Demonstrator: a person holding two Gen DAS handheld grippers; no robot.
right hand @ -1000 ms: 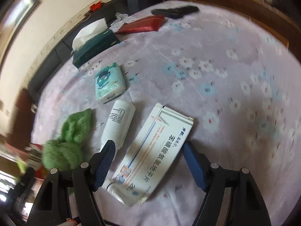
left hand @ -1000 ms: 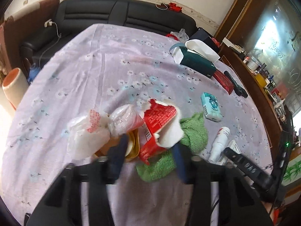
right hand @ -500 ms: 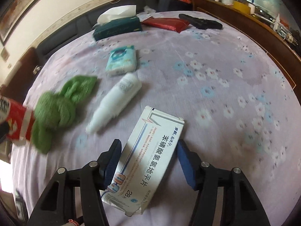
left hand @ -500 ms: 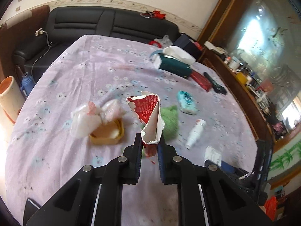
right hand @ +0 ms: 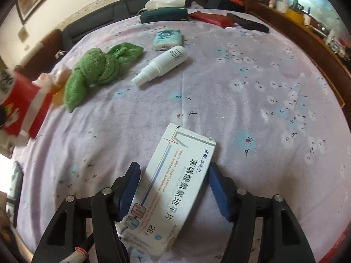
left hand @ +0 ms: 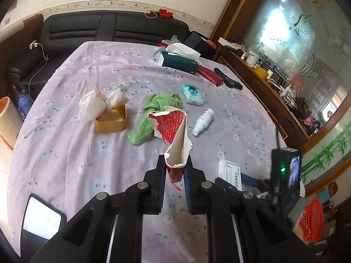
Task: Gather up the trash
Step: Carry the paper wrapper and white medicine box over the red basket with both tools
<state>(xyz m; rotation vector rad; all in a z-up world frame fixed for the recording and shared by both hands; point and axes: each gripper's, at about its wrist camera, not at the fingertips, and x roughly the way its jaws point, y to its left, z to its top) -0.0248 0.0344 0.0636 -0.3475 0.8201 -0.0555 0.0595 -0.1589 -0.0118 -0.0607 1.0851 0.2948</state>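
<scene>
Red torn wrapper [left hand: 173, 131] pinched in left gripper [left hand: 174, 171]; right gripper [right hand: 173, 184] (jaws widening) straddles white box [right hand: 173, 188].

A pale lilac tablecloth [left hand: 72, 153] printed with small white and light-blue flowers fills both views. At centre of the left wrist view, the torn wrapper [left hand: 173, 129] is red with white lettering outside, plain white inside. Behind it lies a bright green towel [left hand: 153, 114]; at centre left, a mustard-yellow tray [left hand: 111, 122]. At lower centre of the right wrist view, the medicine box [right hand: 173, 184] is white with black characters and blue-red lines.
</scene>
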